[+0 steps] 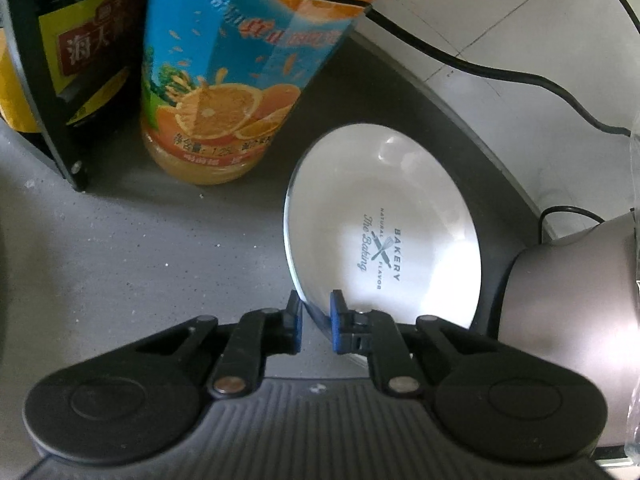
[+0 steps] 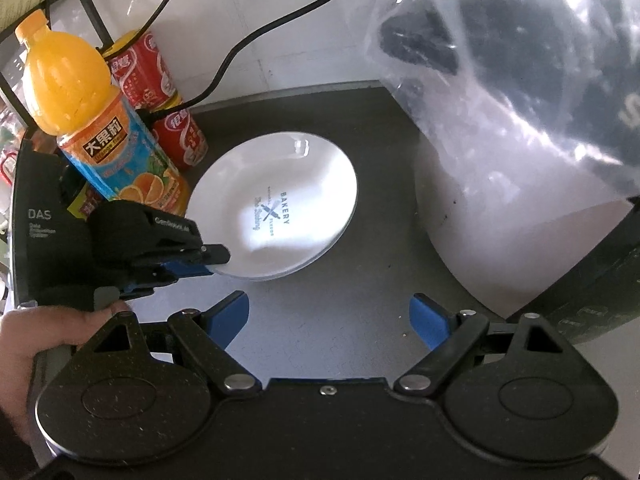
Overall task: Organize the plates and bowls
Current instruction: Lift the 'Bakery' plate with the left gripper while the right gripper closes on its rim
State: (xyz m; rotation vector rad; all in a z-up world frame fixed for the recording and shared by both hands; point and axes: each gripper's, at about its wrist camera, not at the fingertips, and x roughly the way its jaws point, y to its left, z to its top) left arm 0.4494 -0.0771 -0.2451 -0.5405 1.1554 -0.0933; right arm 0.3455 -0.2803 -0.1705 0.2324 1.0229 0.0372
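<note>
Plates (image 2: 280, 200), white and stacked, with a bakery print on the top one, sit on the grey worktop (image 2: 340, 320) near its back edge. We have our left tongs (image 1: 316, 320) clenched on the stack's near rim, one pad above it and one below. Our right tongs (image 2: 328, 320) hang released over bare worktop just in front of the plates. An orange juice bottle (image 2: 100, 132) and red cans (image 2: 160, 92) stand beside the stack toward the back left corner.
</note>
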